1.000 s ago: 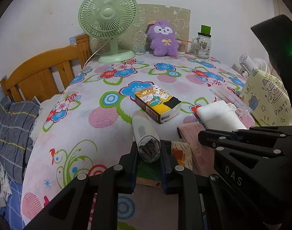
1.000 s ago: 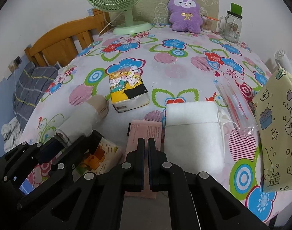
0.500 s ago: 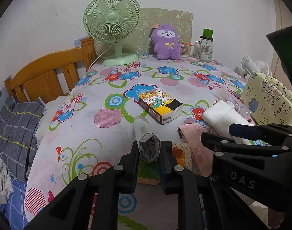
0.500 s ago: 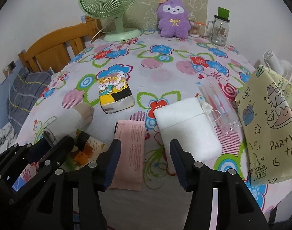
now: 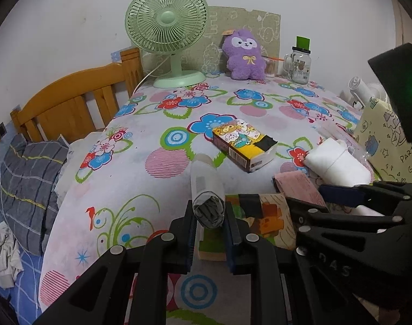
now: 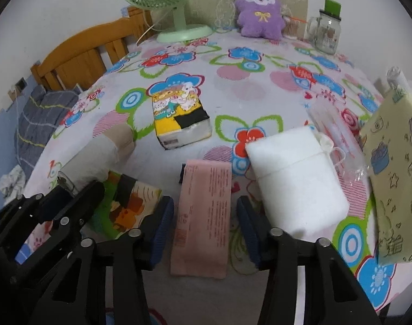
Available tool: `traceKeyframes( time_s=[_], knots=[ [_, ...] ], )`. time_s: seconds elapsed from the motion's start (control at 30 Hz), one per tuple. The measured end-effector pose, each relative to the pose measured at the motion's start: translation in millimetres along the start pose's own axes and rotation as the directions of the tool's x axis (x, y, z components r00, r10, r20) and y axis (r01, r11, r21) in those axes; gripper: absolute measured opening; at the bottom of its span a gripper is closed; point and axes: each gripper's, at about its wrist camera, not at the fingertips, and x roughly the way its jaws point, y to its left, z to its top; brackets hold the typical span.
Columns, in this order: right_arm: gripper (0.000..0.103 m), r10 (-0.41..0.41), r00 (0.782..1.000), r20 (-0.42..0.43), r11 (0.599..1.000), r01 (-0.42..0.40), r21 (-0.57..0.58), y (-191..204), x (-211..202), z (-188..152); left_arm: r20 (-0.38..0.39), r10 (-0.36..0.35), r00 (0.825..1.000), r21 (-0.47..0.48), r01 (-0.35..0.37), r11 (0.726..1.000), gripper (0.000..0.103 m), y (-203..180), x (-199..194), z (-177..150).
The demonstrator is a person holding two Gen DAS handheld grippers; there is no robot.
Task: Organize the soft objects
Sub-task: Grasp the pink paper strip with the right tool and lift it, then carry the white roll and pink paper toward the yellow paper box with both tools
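The left gripper (image 5: pixel 210 218) clamps a grey roll (image 5: pixel 207 189) just left of the tissue box (image 5: pixel 243 145); the right gripper (image 6: pixel 206 216) (jaws wide apart) straddles the pink pack (image 6: pixel 203 216) nearer than that box.

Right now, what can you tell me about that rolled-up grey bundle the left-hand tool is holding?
The rolled bundle is a soft tube of grey fabric inside a clear plastic sleeve that carries a small printed label. Its near end shows crumpled dark grey folds; its far end looks pale beige in the right view. The left gripper is clamped on its near end, one finger on each side. It points away over the flowered tablecloth, beside a cartoon-printed pack.
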Motion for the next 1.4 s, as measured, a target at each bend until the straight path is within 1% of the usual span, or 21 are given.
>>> traceKeyframes(
  time_s=[0.13, 0.23, 0.33, 0.57, 0.83, 1.4],
  knots=[
    [0.041, 0.005, 1.0, 0.012, 1.0, -0.005, 0.018, -3, 0, 4, 0.004, -0.016, 1.0, -0.002, 0.016, 1.0, 0.015, -2, 0, 4],
    [0.041, -0.005, 0.999, 0.041, 1.0, 0.004, 0.025, -6, -6, 7, 0.009, -0.023, 1.0, -0.001, 0.023, 1.0, 0.014, -4, 0, 8],
    [0.041, -0.004, 0.998, 0.061, 0.999, 0.002, 0.035, -10, -13, 12, 0.017, -0.032, 0.999, 0.0, 0.032, 0.999, 0.012, -8, -3, 12],
    [0.041, -0.002, 0.996, 0.092, 0.999, -0.002, 0.047, -21, -28, 16, 0.037, -0.029, 0.999, 0.002, 0.029, 1.0, 0.011, -19, -15, 21],
    [0.041, 0.003, 0.99, 0.138, 0.999, -0.009, 0.046, -35, -54, 18, 0.07, -0.023, 0.997, -0.001, 0.023, 1.0, 0.011, -35, -32, 34],
    [0.041, -0.016, 0.971, 0.24, 0.998, 0.0, 0.068, -76, -113, 25, 0.15, -0.045, 0.988, 0.009, 0.044, 0.999, 0.011, -80, -71, 64]
  ],
)
